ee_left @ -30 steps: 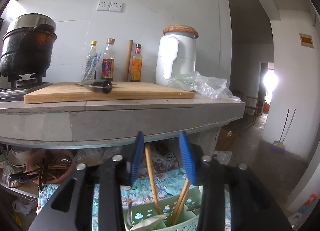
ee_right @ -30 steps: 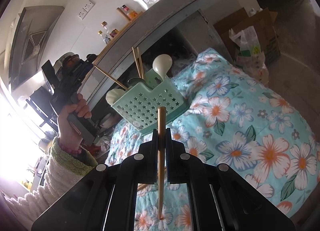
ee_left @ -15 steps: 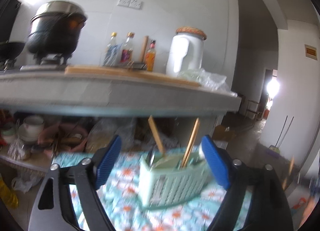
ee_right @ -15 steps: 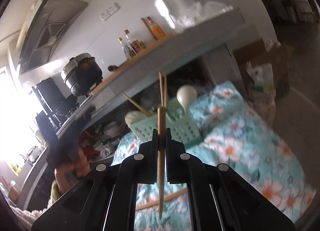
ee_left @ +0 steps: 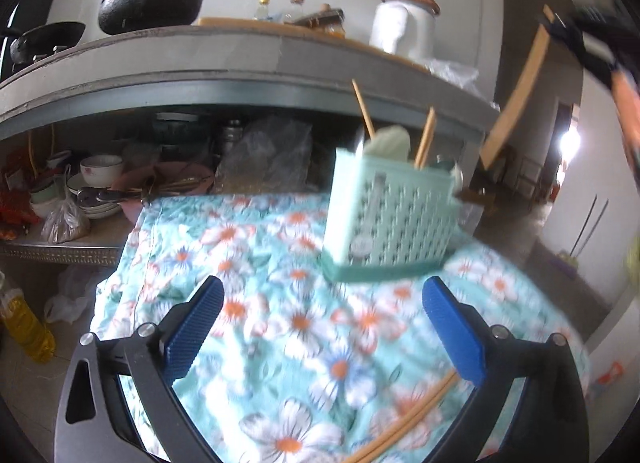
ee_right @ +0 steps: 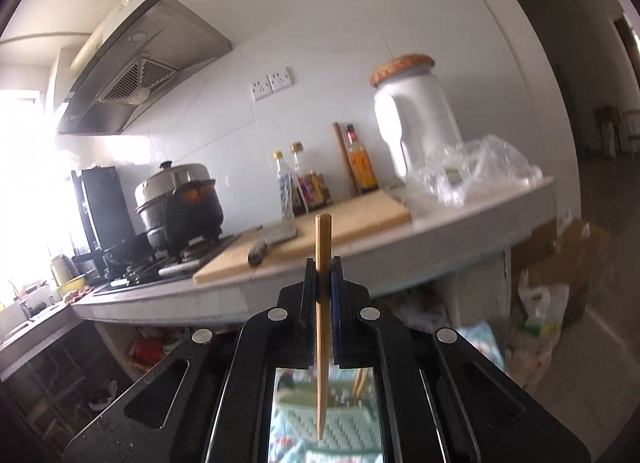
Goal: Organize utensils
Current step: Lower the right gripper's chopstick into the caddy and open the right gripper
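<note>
I hold a two-finger tong in each hand over a floral cloth [ee_left: 280,303] in a kitchen, sorting chopsticks into a mint basket [ee_left: 390,223]. The basket stands on the cloth at about one o'clock from my left tong [ee_left: 320,327], already holding a few chopsticks and a pale spoon. My step, as I judge it, is to drop the chopstick [ee_right: 322,283] in my right tong [ee_right: 322,275] into that basket. To do it well I should bring the stick over the basket's open top, keep it nearly upright with the thin tip down, lower the tip past the rim before letting go, and avoid knocking the sticks that lean out at twelve o'clock. A light basket may tip if I push it sideways. My right tong is clamped tight on the single chopstick, its jaws closed against the shaft, the blunt end sticking up toward twelve and the tip pointing down at six; through the gap below, the basket shows blurred beneath the tip. My left tong is spread wide, its blue pads [ee_left: 192,327] well apart, holding nothing and touching nothing. A pair of chopsticks [ee_left: 404,427] lies loose on the cloth at about five o'clock, just inside its right pad, waiting to be picked up.
</note>
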`<state>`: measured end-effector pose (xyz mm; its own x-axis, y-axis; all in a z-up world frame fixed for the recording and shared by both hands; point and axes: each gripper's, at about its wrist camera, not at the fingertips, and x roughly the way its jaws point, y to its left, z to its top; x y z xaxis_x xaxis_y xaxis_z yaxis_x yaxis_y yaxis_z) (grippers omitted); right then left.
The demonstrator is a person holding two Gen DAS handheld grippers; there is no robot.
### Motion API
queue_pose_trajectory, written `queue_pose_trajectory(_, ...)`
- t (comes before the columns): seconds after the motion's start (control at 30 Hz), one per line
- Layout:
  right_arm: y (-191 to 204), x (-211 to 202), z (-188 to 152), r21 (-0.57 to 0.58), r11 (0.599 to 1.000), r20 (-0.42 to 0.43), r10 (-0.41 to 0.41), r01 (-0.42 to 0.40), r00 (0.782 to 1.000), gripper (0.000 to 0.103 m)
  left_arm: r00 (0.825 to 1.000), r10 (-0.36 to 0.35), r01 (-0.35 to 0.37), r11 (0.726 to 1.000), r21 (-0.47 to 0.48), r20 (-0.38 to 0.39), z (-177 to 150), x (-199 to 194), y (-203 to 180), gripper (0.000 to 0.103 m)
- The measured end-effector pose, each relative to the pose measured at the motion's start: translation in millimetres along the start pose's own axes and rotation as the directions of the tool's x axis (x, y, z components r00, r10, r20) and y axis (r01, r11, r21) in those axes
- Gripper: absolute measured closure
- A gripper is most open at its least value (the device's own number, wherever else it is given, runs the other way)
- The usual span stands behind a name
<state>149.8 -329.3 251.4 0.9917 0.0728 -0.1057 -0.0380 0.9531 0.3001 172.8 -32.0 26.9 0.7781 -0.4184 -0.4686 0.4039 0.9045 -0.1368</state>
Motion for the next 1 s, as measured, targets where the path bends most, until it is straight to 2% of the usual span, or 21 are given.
queue_pose_trajectory(0.13,8,31,0,-0.039,0.999,0.037,-0.028,0.03,0.999,0.098,1.0,-0.015,0.015,1.0,0.011,-0.026,-14,2,-2,0.006)
queue_pose_trajectory(0.3,11,74,-21,-0.081,0.994,0.0,-0.073,0.072,0.997,0.098,0.999,-0.023,0.023,1.0,0.01,-0.036,-20,1,-1,0.006)
queue_pose_trajectory(0.4,7,96,-41,-0.097,0.99,-0.051,-0.103,0.098,0.993,0.098,0.999,-0.026,0.026,1.0,0.011,-0.041,-21,2,1,0.006)
queue_pose_trajectory(0.5,5,114,-62,-0.104,0.992,-0.146,-0.093,0.078,0.985,0.098,0.999,-0.022,0.023,1.0,0.013,-0.046,-21,2,3,0.006)
queue_pose_trajectory(0.6,2,129,-80,-0.125,0.99,-0.266,-0.094,0.063,0.959,0.095,0.999,-0.019,0.019,1.0,0.004,-0.05,-22,3,6,0.006)
queue_pose_trajectory(0.63,2,130,-84,-0.13,0.989,-0.286,-0.1,0.065,0.953,0.087,0.998,-0.018,0.018,1.0,0.001,-0.053,-22,3,6,0.006)
queue_pose_trajectory(0.67,0,129,-85,-0.131,0.989,-0.297,-0.107,0.07,0.949,0.074,0.998,-0.018,0.018,1.0,-0.001,-0.055,-22,3,7,0.006)
queue_pose_trajectory(0.73,-3,122,-82,-0.133,0.988,-0.287,-0.117,0.082,0.951,0.058,0.998,-0.015,0.015,1.0,-0.002,-0.059,-23,4,7,0.006)
queue_pose_trajectory(0.77,-5,116,-79,-0.133,0.987,-0.274,-0.121,0.088,0.954,0.053,0.998,-0.014,0.014,1.0,-0.001,-0.06,-23,4,6,0.006)
queue_pose_trajectory(0.83,-8,105,-72,-0.129,0.986,-0.25,-0.132,0.102,0.959,0.045,0.998,-0.013,0.013,1.0,-0.001,-0.064,-23,4,5,0.006)
queue_pose_trajectory(1.0,-22,55,-52,-0.068,0.992,-0.17,-0.119,0.109,0.978,0.042,0.997,-0.004,0.003,1.0,-0.006,-0.072,-22,3,3,0.006)
